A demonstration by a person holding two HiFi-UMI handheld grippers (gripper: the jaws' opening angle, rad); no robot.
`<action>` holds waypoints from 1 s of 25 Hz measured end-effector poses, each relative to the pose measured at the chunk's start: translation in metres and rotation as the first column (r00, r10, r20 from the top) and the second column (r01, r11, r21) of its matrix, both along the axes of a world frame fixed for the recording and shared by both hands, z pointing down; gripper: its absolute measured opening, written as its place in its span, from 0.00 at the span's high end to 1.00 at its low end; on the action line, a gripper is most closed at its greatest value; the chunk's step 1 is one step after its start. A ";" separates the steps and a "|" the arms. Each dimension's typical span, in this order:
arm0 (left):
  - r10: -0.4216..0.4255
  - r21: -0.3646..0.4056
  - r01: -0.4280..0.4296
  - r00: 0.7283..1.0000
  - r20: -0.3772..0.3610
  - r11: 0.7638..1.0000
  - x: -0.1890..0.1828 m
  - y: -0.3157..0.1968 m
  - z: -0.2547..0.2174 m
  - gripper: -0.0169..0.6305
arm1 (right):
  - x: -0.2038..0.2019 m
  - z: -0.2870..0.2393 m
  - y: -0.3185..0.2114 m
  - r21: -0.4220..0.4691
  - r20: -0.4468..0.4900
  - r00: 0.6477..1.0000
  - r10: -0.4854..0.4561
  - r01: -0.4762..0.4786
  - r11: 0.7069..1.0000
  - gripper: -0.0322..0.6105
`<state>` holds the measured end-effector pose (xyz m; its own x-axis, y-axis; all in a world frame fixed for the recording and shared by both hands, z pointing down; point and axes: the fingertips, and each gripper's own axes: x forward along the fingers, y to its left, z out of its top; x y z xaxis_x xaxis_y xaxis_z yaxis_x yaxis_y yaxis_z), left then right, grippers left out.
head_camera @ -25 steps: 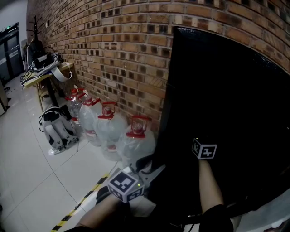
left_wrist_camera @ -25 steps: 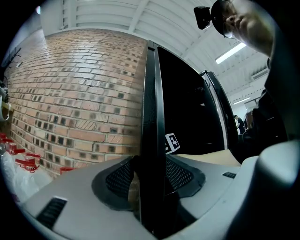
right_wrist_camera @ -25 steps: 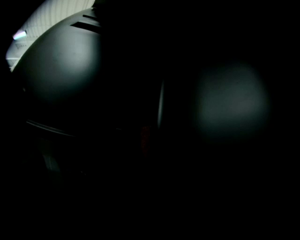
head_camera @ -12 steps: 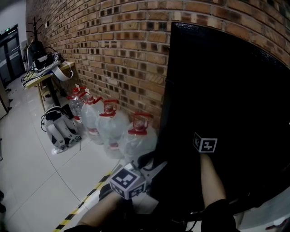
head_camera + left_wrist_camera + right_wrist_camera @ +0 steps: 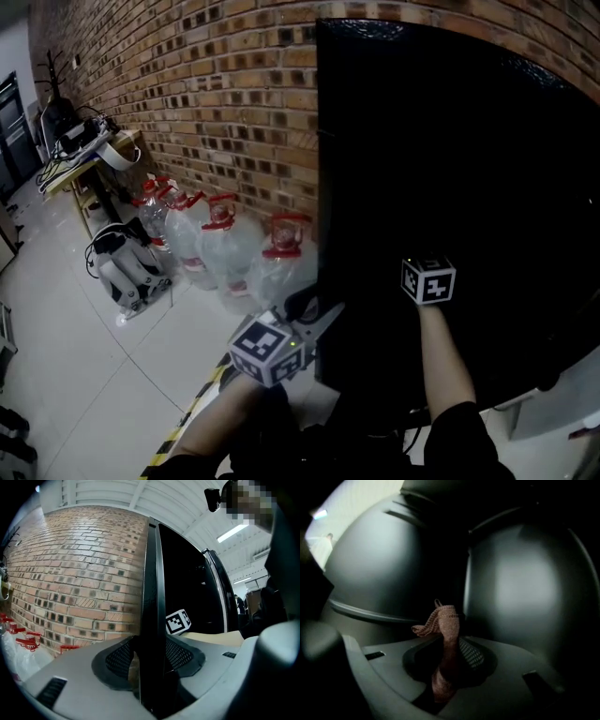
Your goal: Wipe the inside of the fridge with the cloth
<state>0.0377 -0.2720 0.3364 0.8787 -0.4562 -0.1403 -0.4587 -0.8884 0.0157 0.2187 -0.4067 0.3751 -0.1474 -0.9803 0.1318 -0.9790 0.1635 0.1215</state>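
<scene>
My left claw (image 5: pixel 151 654) clamps the edge of the tall black fridge door (image 5: pixel 151 573), apparently to keep it open. Past that door, in the dim interior, my right claw (image 5: pixel 450 663), jaws just eased slightly wider, pinches the brownish woven cloth (image 5: pixel 445 639), which stands upright with its tip drooping left, ready to wipe.

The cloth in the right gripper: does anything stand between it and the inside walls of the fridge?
Nothing visible does. The left gripper grips the door by its edge, and the right gripper holds the cloth inside the fridge, facing its bare grey wall.
</scene>
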 end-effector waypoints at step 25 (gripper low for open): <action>0.012 -0.084 -0.020 0.995 -0.097 0.996 -0.017 0.010 -0.007 0.63 | -0.143 0.071 0.148 -0.340 -0.496 0.636 -0.592 0.485 0.806 0.83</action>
<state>0.0209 -0.2616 0.3294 0.8703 -0.4563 -0.1855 -0.4374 -0.8891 0.1348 0.0758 -0.2592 0.4457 -0.4898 -0.7058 0.5118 -0.4699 0.7082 0.5269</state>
